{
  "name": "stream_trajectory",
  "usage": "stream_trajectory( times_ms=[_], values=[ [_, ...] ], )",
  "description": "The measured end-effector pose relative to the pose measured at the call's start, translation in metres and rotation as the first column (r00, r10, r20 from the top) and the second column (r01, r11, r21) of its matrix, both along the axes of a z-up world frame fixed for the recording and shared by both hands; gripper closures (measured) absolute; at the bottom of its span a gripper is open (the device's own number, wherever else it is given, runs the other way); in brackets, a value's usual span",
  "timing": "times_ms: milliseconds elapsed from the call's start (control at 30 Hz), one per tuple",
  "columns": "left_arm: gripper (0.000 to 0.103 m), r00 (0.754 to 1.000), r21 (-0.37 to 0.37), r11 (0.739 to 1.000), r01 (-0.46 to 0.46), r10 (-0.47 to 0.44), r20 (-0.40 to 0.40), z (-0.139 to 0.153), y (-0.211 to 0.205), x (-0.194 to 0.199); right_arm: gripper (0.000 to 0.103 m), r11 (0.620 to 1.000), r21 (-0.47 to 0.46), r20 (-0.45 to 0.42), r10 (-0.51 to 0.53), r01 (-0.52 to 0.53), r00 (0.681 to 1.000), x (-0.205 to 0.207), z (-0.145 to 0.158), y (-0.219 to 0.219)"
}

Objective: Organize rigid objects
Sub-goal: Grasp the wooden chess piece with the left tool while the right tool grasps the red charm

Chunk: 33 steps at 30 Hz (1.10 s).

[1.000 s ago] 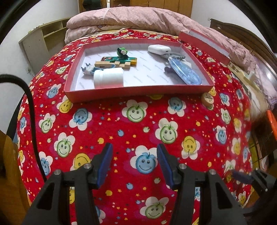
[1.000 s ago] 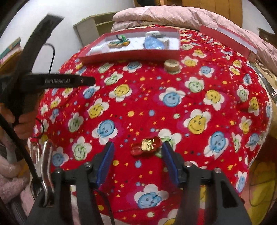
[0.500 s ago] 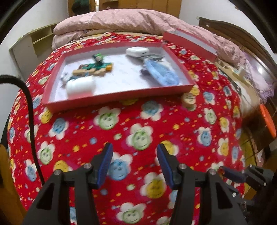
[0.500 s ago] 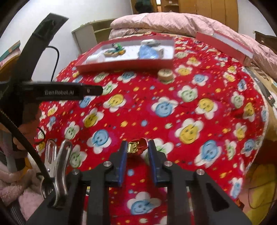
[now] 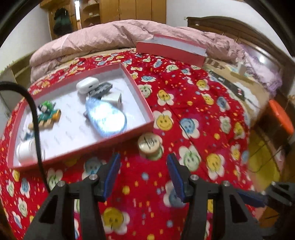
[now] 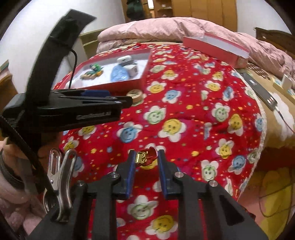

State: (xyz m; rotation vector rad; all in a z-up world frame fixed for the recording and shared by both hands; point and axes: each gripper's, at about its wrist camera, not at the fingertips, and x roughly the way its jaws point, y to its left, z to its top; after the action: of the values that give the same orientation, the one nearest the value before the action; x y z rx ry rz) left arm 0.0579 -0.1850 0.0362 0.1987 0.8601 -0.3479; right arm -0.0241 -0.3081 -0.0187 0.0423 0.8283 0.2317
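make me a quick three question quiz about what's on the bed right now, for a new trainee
1. True or false: the right gripper is shut on the small red and gold toy.
2. Where is the round wooden piece? A in the red tray; B on the bedspread beside the tray; C in the left gripper.
3. Which gripper holds nothing?

Key: 1 true. 2 B. 3 the left one, its jaws apart.

A red bedspread (image 5: pixel 184 96) printed with smiling flowers covers the bed, a rumpled pink duvet (image 5: pixel 103 40) heaped at twelve o'clock. Wooden wardrobes (image 5: pixel 132 9) line the far wall; a dark phone (image 6: pixel 258 90) lies at three o'clock.
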Motion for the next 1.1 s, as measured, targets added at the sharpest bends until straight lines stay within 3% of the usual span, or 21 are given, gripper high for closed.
stream_trajectory(
  times_ms=[233, 300, 367, 667, 1100],
  values=[
    [0.053, 0.998, -0.017, 0.999, -0.037, 0.036, -0.054, -0.017, -0.01, 0.024, 0.079, 0.999, 0.04, -0.007, -0.018, 0.018, 1.0, 0.004, -0.009, -0.023],
    [0.058, 0.999, -0.005, 0.999, -0.041, 0.041, -0.026, -0.017, -0.013, 0.023, 0.079, 0.999, 0.043, -0.004, -0.019, 0.019, 1.0, 0.004, -0.011, -0.027],
    [0.07, 0.999, 0.012, 0.999, -0.045, 0.045, -0.005, -0.018, -0.016, 0.022, 0.079, 0.999, 0.05, 0.0, -0.018, 0.018, 1.0, 0.004, -0.011, -0.029],
    [0.071, 1.0, 0.02, 1.0, -0.024, 0.024, -0.007, -0.017, -0.008, 0.007, 0.079, 0.997, 0.079, 0.019, -0.009, 0.007, 1.0, 0.003, -0.01, -0.032],
    [0.07, 0.998, 0.03, 0.997, -0.066, 0.066, -0.011, 0.004, 0.032, -0.017, 0.079, 0.997, 0.079, 0.049, 0.019, -0.023, 0.999, 0.008, 0.002, -0.018]
  ],
)
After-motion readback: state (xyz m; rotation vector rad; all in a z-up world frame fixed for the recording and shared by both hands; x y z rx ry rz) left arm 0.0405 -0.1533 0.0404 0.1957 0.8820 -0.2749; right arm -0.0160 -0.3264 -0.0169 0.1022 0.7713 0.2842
